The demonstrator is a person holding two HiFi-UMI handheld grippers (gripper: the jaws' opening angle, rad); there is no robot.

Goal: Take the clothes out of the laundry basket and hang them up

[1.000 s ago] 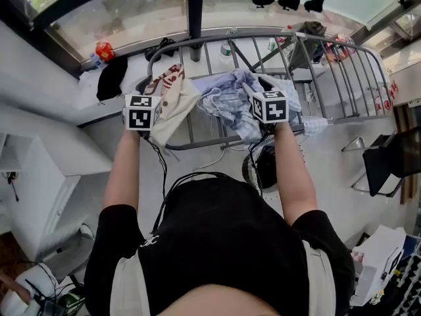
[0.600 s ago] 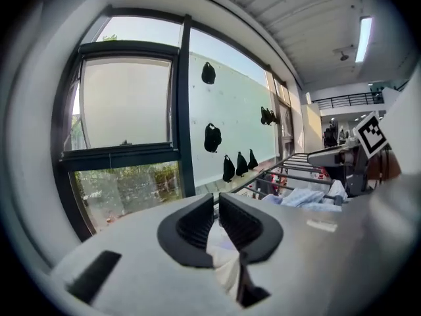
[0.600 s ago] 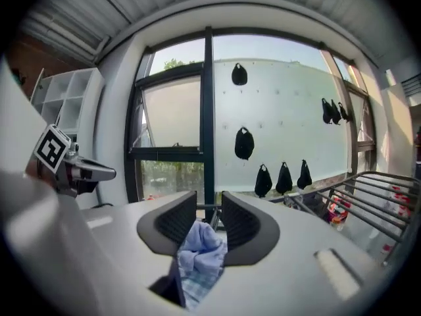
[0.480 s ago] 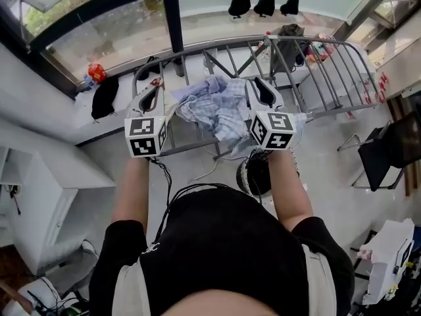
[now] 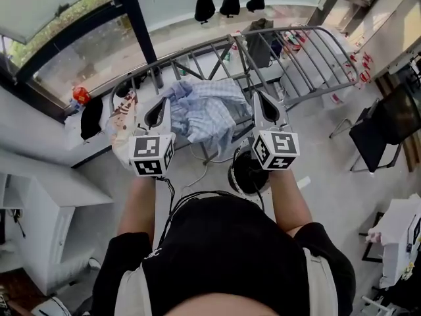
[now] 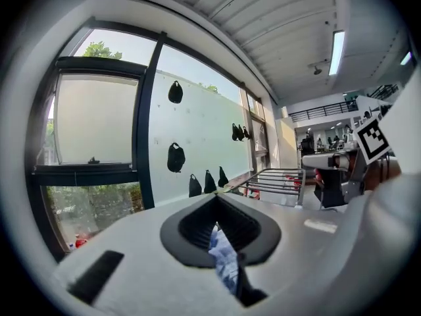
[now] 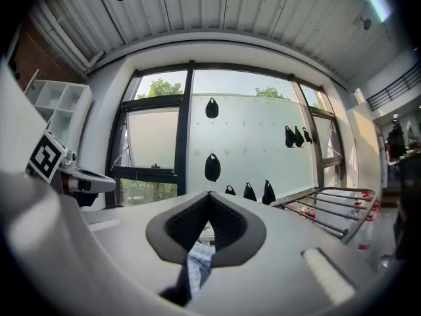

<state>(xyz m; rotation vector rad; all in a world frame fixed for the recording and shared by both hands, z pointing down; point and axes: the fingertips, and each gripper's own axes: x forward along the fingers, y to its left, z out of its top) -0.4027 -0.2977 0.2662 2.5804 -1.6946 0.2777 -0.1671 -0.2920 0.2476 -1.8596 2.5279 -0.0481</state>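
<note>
A light blue checked shirt (image 5: 208,115) hangs bunched between my two grippers, lifted above the grey drying rack (image 5: 299,64). My left gripper (image 5: 162,101) is shut on the shirt's left edge; blue cloth (image 6: 222,258) shows pinched between its jaws. My right gripper (image 5: 259,99) is shut on the right edge, with checked cloth (image 7: 197,268) caught in its jaws. Both grippers' jaws have just been closing on the cloth. The black laundry basket (image 5: 249,174) stands on the floor below my right arm.
A cream garment with red print (image 5: 122,127) hangs over the rack's left end. Dark clothes (image 5: 228,2) hang along the window wall. A black garment (image 5: 91,118) and a red item (image 5: 79,96) lie on the sill. A dark chair (image 5: 385,124) stands at the right.
Both grippers have risen with the checked shirt, lifting it off the rack's rails and spreading apart. The view has swung so the rack sits farther right.
</note>
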